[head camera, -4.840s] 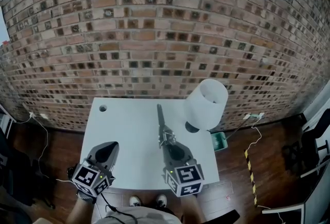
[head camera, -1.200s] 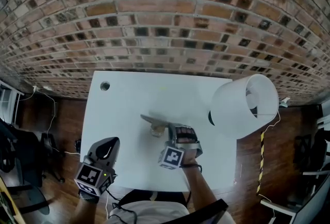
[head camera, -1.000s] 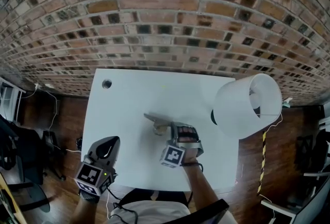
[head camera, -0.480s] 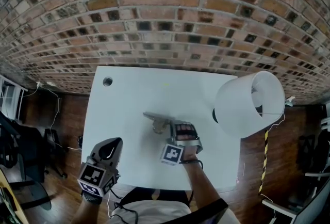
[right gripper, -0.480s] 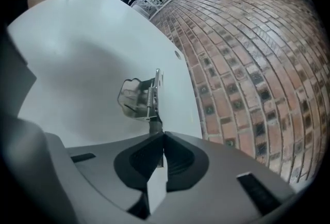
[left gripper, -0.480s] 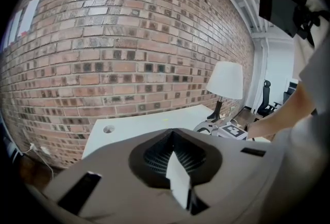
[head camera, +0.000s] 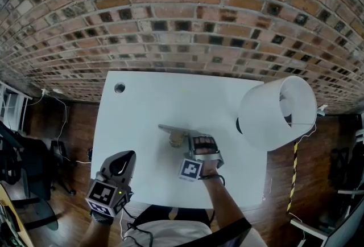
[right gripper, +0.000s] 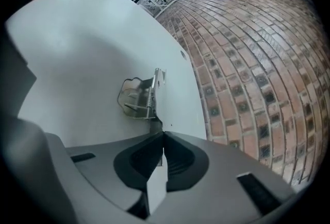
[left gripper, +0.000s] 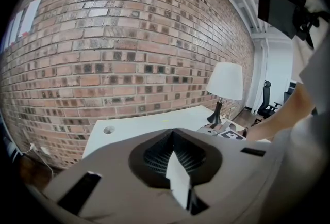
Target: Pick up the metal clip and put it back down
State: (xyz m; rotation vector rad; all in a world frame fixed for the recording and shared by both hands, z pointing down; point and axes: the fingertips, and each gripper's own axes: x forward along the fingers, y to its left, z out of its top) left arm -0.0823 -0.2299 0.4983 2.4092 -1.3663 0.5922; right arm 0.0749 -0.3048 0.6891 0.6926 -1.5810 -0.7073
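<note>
One metal clip [head camera: 173, 133] lay mid-frame on the one white table [head camera: 142, 103]. Of two grippers, the right gripper [head camera: 192, 140] had its jaws opening with the clip's end between their tips. The left gripper [head camera: 121, 161], lower left, had its jaws together on nothing. One lamp [head camera: 278, 112] stood at the right.

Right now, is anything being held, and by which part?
The right gripper pinches the metal clip by its near end, jaws opening; the left gripper is empty.
</note>
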